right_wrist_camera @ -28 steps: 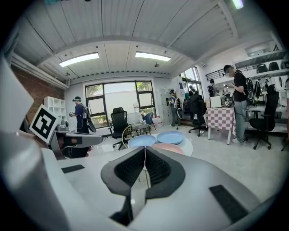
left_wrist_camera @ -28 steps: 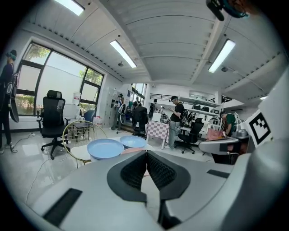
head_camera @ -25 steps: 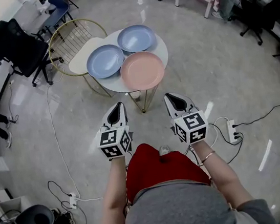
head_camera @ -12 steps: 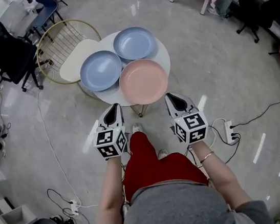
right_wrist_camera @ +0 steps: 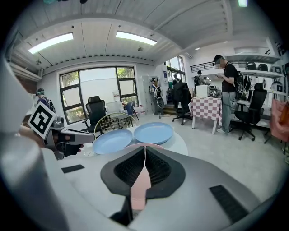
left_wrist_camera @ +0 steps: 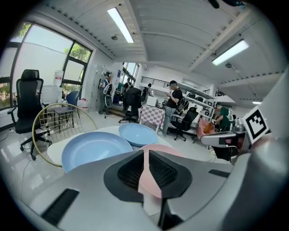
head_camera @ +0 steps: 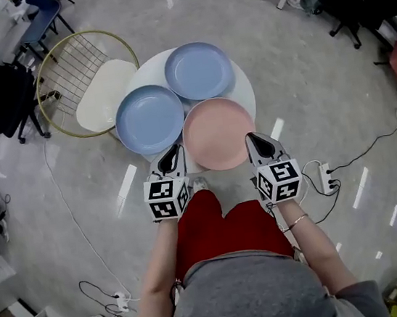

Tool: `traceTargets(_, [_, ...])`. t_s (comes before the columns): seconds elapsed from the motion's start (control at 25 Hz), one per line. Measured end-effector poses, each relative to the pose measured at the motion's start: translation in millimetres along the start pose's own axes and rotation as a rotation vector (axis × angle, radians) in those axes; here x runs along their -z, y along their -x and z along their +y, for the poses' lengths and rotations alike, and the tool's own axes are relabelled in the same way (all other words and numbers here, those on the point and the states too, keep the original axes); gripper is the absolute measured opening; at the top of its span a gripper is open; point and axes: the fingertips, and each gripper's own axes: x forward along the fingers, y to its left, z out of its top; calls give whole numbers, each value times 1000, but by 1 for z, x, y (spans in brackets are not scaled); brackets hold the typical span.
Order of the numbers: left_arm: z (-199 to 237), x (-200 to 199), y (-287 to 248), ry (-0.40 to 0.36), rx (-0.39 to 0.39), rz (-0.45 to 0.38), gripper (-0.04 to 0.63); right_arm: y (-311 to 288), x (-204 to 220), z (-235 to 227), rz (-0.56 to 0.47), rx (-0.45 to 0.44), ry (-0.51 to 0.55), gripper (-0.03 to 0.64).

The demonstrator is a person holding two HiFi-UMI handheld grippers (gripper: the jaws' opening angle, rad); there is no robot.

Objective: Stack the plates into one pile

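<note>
Three plates lie side by side on a round white table (head_camera: 246, 90): a pink plate (head_camera: 218, 133) nearest me, a blue plate (head_camera: 150, 119) to its left and a second blue plate (head_camera: 199, 70) behind. My left gripper (head_camera: 172, 151) hovers at the pink plate's near left rim; its jaws have just been opening, and they stand slightly open with nothing between them. My right gripper (head_camera: 253, 138) is shut and empty at the near right rim. In the left gripper view the pink plate (left_wrist_camera: 162, 147) shows just beyond the left gripper (left_wrist_camera: 145, 153).
A gold wire chair with a cream seat (head_camera: 101, 94) stands against the table's left side. A power strip (head_camera: 326, 176) and cables lie on the floor to my right. Office chairs, a checked table (right_wrist_camera: 205, 108) and people stand further back.
The table has come much nearer in the head view. Both grippers have moved forward and down to the pink plate's near edge.
</note>
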Motion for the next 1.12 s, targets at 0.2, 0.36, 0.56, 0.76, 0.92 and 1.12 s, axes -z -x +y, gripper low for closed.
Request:
traceTargets(0.2, [9, 8, -22, -8, 57, 67, 64, -9, 6, -12, 42, 91, -9, 29])
traceTargets(0.36, [9, 19, -35, -10, 79, 116, 75, -12, 14, -26, 77, 133, -14, 29])
traceTargets(0.56, [3, 32, -47, -23, 81, 174, 80, -18, 18, -45, 100, 181, 11, 29])
traceTargets(0.76, [0, 46, -50, -5, 63, 217, 100, -30, 25, -60, 144, 193, 21, 29])
traceTargets(0.92, [0, 53, -51, 14, 40, 241, 109, -39, 31, -68, 184, 173, 35, 31])
traceTargets(1.12, [4, 62, -52, 49, -6, 262, 118, -48, 37, -71, 226, 136, 55, 31])
